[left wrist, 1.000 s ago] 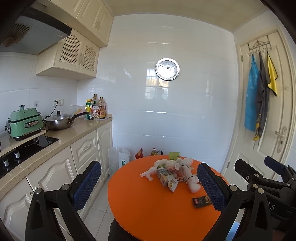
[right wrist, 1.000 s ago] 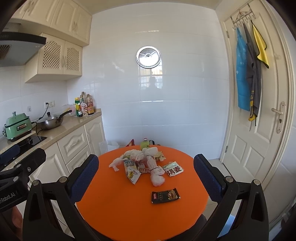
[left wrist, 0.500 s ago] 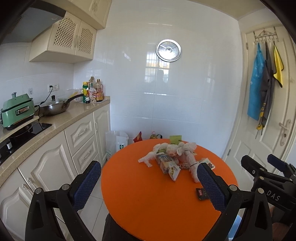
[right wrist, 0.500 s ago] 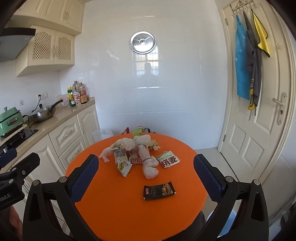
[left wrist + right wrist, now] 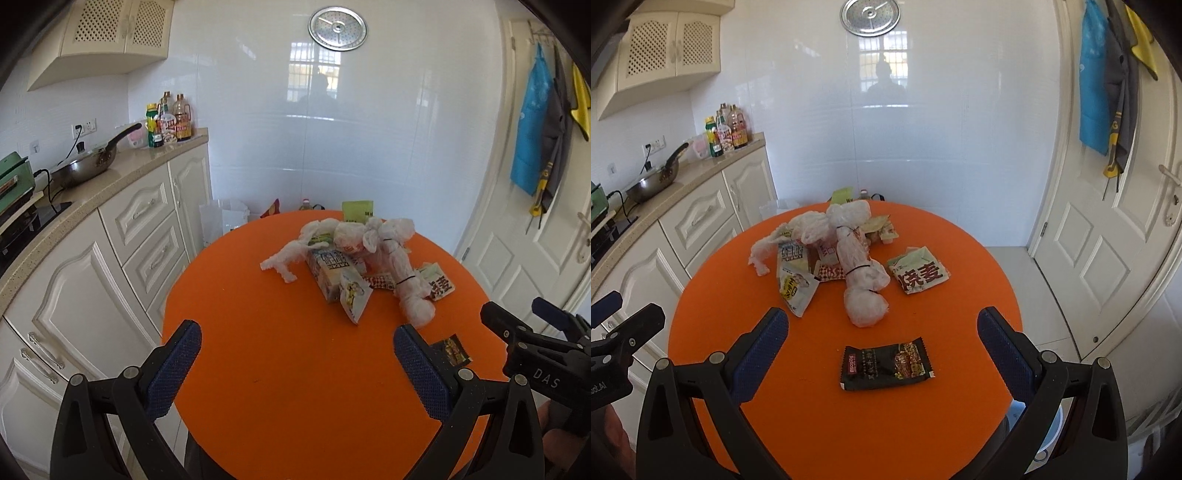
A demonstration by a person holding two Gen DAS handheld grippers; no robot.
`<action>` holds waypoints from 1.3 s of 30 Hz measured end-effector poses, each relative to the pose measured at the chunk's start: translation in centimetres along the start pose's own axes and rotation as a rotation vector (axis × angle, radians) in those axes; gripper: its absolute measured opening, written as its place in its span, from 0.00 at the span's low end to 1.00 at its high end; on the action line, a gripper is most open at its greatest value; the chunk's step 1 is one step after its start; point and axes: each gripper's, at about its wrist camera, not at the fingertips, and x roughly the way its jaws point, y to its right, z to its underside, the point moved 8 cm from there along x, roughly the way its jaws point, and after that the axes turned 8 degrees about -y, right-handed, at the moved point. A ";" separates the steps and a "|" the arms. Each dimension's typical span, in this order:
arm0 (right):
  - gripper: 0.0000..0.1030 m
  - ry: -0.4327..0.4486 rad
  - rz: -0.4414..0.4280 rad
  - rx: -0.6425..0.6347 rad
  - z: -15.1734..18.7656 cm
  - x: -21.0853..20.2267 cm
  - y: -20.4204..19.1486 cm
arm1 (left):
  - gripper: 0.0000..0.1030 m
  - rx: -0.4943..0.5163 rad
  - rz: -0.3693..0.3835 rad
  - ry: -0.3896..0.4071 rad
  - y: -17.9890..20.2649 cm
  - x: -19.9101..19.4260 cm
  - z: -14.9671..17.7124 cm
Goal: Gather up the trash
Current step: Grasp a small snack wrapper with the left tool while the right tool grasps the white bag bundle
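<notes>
A heap of trash lies on the round orange table [image 5: 942,406]: tied white plastic bags [image 5: 862,284], a yellow and white pouch [image 5: 794,288], a green and white wrapper [image 5: 918,275] and small cartons. A black snack wrapper [image 5: 886,365] lies apart, nearer to me, just beyond my right gripper [image 5: 882,354], which is open with nothing between its fingers. My left gripper [image 5: 295,362] is open too, hovering over the bare near side of the table [image 5: 277,369]. From the left wrist view the white bags [image 5: 395,266] are ahead to the right, and the black wrapper [image 5: 452,349] peeks past the right finger.
Cream kitchen cabinets [image 5: 110,258] with a wok [image 5: 85,168] and bottles [image 5: 170,120] run along the left. A white door [image 5: 1108,240] with hanging cloths stands on the right. Bags [image 5: 225,218] sit on the floor behind the table. A pale bucket [image 5: 1045,428] shows under the table's right edge.
Both grippers have moved forward and tilted down toward the table, so the trash heap and black wrapper look larger and nearer. Both stayed open.
</notes>
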 end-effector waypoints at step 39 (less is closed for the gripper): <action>0.31 -0.195 -0.322 0.049 -5.2 14.5 2.2 | 0.11 -0.039 0.206 -0.303 4.8 25.5 -5.6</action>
